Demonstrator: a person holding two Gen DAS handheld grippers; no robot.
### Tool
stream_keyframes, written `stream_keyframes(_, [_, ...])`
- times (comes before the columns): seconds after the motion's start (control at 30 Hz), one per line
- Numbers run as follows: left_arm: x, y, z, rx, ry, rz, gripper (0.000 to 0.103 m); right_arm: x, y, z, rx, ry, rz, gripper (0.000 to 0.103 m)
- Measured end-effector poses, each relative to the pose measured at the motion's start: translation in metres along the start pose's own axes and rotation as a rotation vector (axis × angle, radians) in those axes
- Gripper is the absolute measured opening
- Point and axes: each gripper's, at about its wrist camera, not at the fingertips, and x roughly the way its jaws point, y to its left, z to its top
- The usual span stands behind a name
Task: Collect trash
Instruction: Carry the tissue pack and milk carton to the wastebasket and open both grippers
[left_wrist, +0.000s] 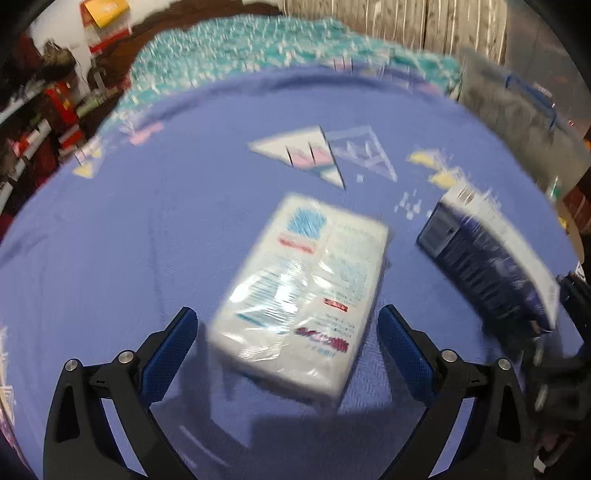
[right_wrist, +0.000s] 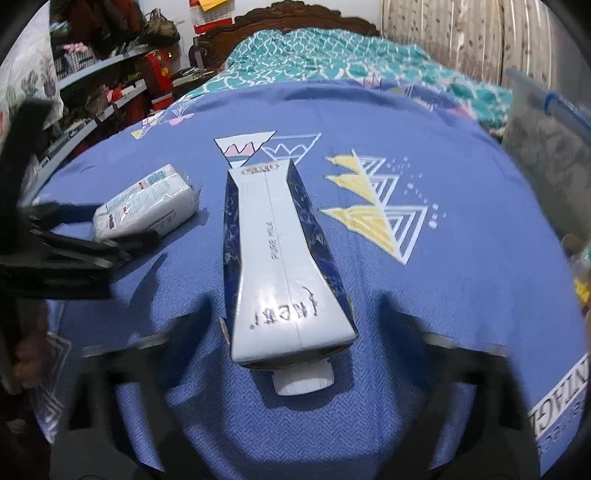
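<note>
My left gripper wide, straddling tissue pack on blue bedsheet, pads clear: soft, slippery film, squeeze long sides. Right gripper blurred (grip unclear) around milk carton: light, crushable.

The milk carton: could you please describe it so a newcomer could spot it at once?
On the blue bedspread with printed triangles, two items lie side by side. The milk carton is the long one, white on top with dark blue sides, unlike the squat, shiny tissue pack beside it.
</note>
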Motion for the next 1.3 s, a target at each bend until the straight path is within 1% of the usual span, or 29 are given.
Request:
stream_keyframes(0.03, [-0.002,-0.001,0.0,0.0,-0.011,0.001,0.081,-0.003,-0.006,-0.001,0.03,-0.009,0.03,0.056])
stream_keyframes(0.07, [-0.005,-0.005,0.001,0.011,-0.012,-0.007,0.065,-0.007,-0.011,-0.003,0.055,-0.02,0.051,0.056])
stream_keyframes(0.1, [-0.008,-0.01,0.003,0.024,-0.009,-0.027,0.065,-0.012,-0.017,-0.005,0.088,-0.038,0.086,0.056])
stream_keyframes(0.13, [-0.01,-0.015,0.005,0.031,-0.009,-0.057,0.065,-0.017,-0.023,-0.007,0.114,-0.058,0.098,0.056])
stream_keyframes(0.17, [-0.012,-0.022,0.007,0.041,-0.014,-0.077,0.064,-0.021,-0.028,-0.008,0.131,-0.071,0.093,0.056])
stream_keyframes(0.23, [-0.018,-0.046,0.016,0.094,-0.04,-0.09,0.064,-0.03,-0.043,-0.012,0.182,-0.105,0.083,0.055])
stream_keyframes(0.27, [-0.02,-0.061,0.022,0.12,-0.047,-0.117,0.064,-0.034,-0.05,-0.014,0.202,-0.117,0.078,0.055])
stream_keyframes(0.33, [-0.021,-0.091,0.035,0.165,-0.042,-0.172,0.064,-0.045,-0.069,-0.021,0.246,-0.153,0.035,0.055])
stream_keyframes(0.47, [-0.023,-0.176,0.06,0.299,-0.038,-0.278,0.064,-0.074,-0.115,-0.038,0.335,-0.242,-0.089,0.055])
stream_keyframes(0.6, [-0.024,-0.267,0.08,0.431,-0.049,-0.358,0.064,-0.113,-0.185,-0.063,0.493,-0.336,-0.235,0.054])
stream_keyframes(0.7, [-0.02,-0.332,0.092,0.494,-0.042,-0.414,0.064,-0.137,-0.238,-0.083,0.627,-0.391,-0.337,0.054])
stream_keyframes(0.8, [-0.008,-0.389,0.105,0.527,0.002,-0.485,0.064,-0.151,-0.286,-0.097,0.729,-0.411,-0.403,0.054])
stream_keyframes(0.9, [0.008,-0.436,0.116,0.544,0.055,-0.537,0.065,-0.154,-0.321,-0.103,0.772,-0.407,-0.47,0.054])
stream_keyframes(0.93, [0.014,-0.448,0.12,0.548,0.075,-0.547,0.065,-0.154,-0.332,-0.105,0.785,-0.401,-0.484,0.054])
stream_keyframes(1.0, [0.033,-0.475,0.125,0.564,0.137,-0.562,0.071,-0.148,-0.349,-0.105,0.806,-0.384,-0.488,0.054])
stream_keyframes(1.03, [0.041,-0.483,0.127,0.566,0.163,-0.555,0.075,-0.143,-0.357,-0.103,0.811,-0.367,-0.482,0.054])
stream_keyframes(1.07, [0.052,-0.491,0.128,0.562,0.192,-0.54,0.083,-0.132,-0.368,-0.099,0.809,-0.329,-0.475,0.055])
stream_keyframes(1.1, [0.061,-0.493,0.131,0.548,0.202,-0.518,0.083,-0.132,-0.368,-0.099,0.809,-0.329,-0.475,0.055])
stream_keyframes(1.13, [0.065,-0.496,0.132,0.54,0.213,-0.509,0.083,-0.126,-0.372,-0.098,0.812,-0.308,-0.473,0.056])
stream_keyframes(1.17, [0.07,-0.495,0.134,0.523,0.231,-0.516,0.084,-0.119,-0.376,-0.098,0.813,-0.283,-0.429,0.058])
stream_keyframes(1.2, [0.072,-0.49,0.136,0.502,0.243,-0.539,0.087,-0.119,-0.376,-0.098,0.813,-0.283,-0.429,0.061])
stream_keyframes(1.23, [0.071,-0.484,0.137,0.486,0.242,-0.552,0.089,-0.115,-0.375,-0.098,0.801,-0.277,-0.411,0.062])
stream_keyframes(1.3, [0.067,-0.47,0.141,0.462,0.218,-0.557,0.089,-0.115,-0.372,-0.096,0.771,-0.288,-0.41,0.068])
